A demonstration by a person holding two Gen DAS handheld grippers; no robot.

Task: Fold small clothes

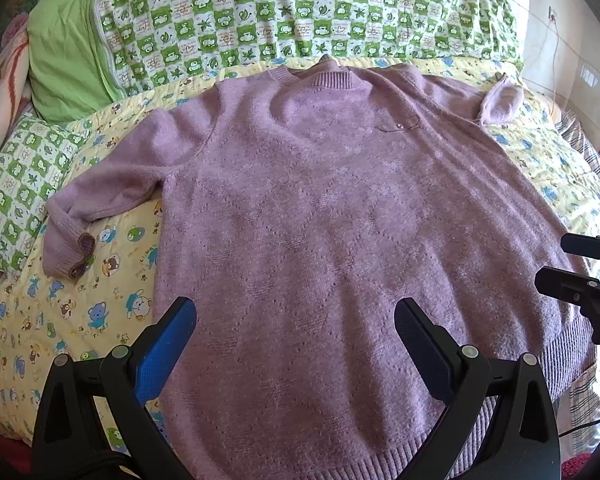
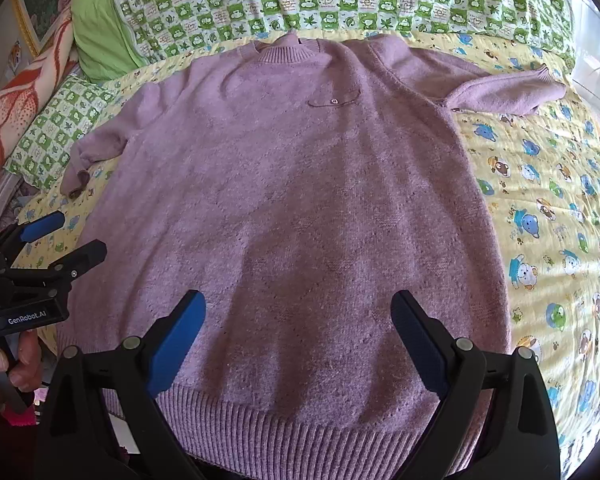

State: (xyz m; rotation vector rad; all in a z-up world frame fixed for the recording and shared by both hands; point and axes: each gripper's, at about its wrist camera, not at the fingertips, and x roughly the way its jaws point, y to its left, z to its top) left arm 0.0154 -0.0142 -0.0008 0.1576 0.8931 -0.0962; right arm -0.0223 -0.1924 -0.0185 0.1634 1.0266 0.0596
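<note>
Yellow bedsheet (image 2: 540, 184): purple sweater (image 2: 284, 200) flat; both tools spread.

One garment present: a lilac knitted sweater (image 1: 300, 208), lying flat and face up on the yellow cartoon-print quilt (image 1: 80, 320). Body fully spread, unfolded. Ribbed collar lies at the quilt's far edge; ribbed hem (image 2: 300, 420) at its near edge. A small embroidered mark with a button (image 2: 334, 101) sits on the chest. One sleeve bends downward, its cuff (image 1: 72, 256) resting on the quilt; the other sleeve (image 2: 504, 92) extends outward across the quilt.
</note>
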